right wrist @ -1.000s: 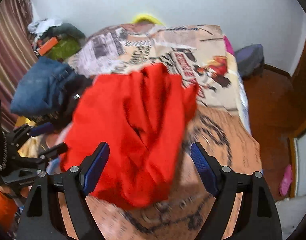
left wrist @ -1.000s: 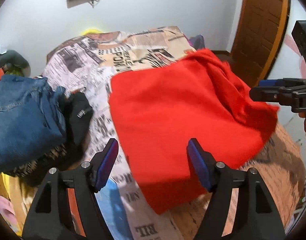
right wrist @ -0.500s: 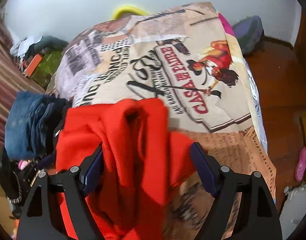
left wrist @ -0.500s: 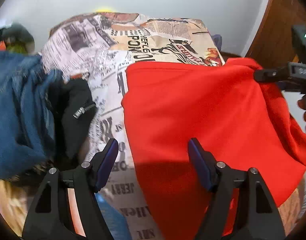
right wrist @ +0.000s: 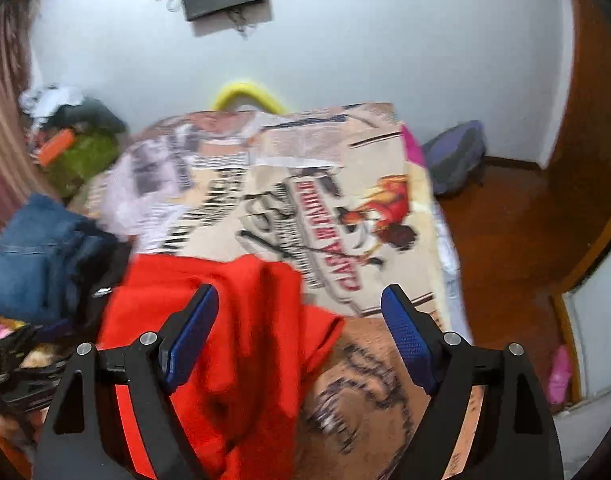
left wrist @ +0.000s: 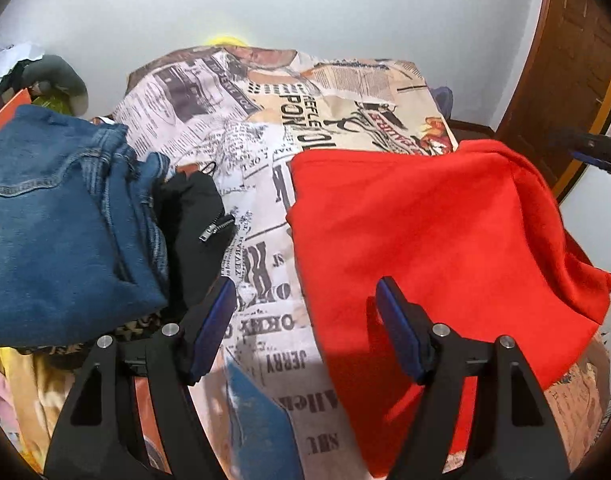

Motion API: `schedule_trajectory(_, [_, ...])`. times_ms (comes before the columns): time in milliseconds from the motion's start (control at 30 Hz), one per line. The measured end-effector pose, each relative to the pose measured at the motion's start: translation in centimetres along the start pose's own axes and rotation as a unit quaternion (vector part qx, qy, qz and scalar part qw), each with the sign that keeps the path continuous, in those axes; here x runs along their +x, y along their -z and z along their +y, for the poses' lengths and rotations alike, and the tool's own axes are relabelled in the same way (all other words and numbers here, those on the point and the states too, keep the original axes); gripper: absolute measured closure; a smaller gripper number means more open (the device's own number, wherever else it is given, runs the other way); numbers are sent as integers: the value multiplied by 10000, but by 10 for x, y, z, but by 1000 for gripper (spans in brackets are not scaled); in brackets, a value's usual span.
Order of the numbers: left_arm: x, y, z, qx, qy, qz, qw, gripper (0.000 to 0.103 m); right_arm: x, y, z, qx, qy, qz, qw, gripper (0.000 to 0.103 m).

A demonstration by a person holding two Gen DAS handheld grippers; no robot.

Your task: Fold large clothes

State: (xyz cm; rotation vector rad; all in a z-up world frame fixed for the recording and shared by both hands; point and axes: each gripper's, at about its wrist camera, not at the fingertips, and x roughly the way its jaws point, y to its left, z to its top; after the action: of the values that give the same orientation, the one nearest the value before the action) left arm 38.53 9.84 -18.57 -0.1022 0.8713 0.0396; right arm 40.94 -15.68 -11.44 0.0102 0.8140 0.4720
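Note:
A big red garment (left wrist: 425, 248) lies folded over on the newspaper-print bed cover (left wrist: 265, 128), its right side bunched and hanging past the bed edge. My left gripper (left wrist: 305, 292) hovers open over the garment's left edge and grips nothing. In the right wrist view, which is blurred, the red garment (right wrist: 233, 320) sits low and left, with my right gripper (right wrist: 299, 296) open above its rumpled right part and holding nothing. The right gripper's fingers (left wrist: 593, 148) also show at the far right of the left wrist view, clear of the cloth.
Folded blue jeans (left wrist: 57, 220) and a black zippered garment (left wrist: 197, 216) are stacked at the bed's left side. A clutter pile (right wrist: 77, 140) stands in the far left corner. A purple bag (right wrist: 457, 156) and a pink slipper (right wrist: 559, 372) lie on the wooden floor to the right.
The right gripper has drawn back and up from the garment's far right corner. The left gripper has slid sideways over the bed. Both stayed open, and the red garment lies still.

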Motion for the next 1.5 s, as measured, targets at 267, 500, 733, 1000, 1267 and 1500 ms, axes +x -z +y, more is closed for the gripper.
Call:
schedule_trajectory(267, [1,11,-9,-48,377,244,9990,31,38,37,10,291,-745,1165,9900,22])
schedule_trajectory(500, [16,21,-7,-350,821,536,9946,31,67,62,-24,672,-680,1582,9828,22])
schedule_trajectory(733, [49,18,13,-1322,1959,1081,9656,31,68,69,-42,904,-1341,1490,9755,18])
schedule_trajectory(1000, [76,22,19,-1899,2406,1160,9448,30,72,63,-27,705,-1196,1422,9801,18])
schedule_trajectory(1267, [77,29,20,-1890,2469,1081,9443,42,83,58,-18,813,-1404,1484,9755,48])
schedule_trajectory(1500, [58,34,30,-2064,2598,807,9399,75,76,62,-31,1484,-1991,1452,9577,73])
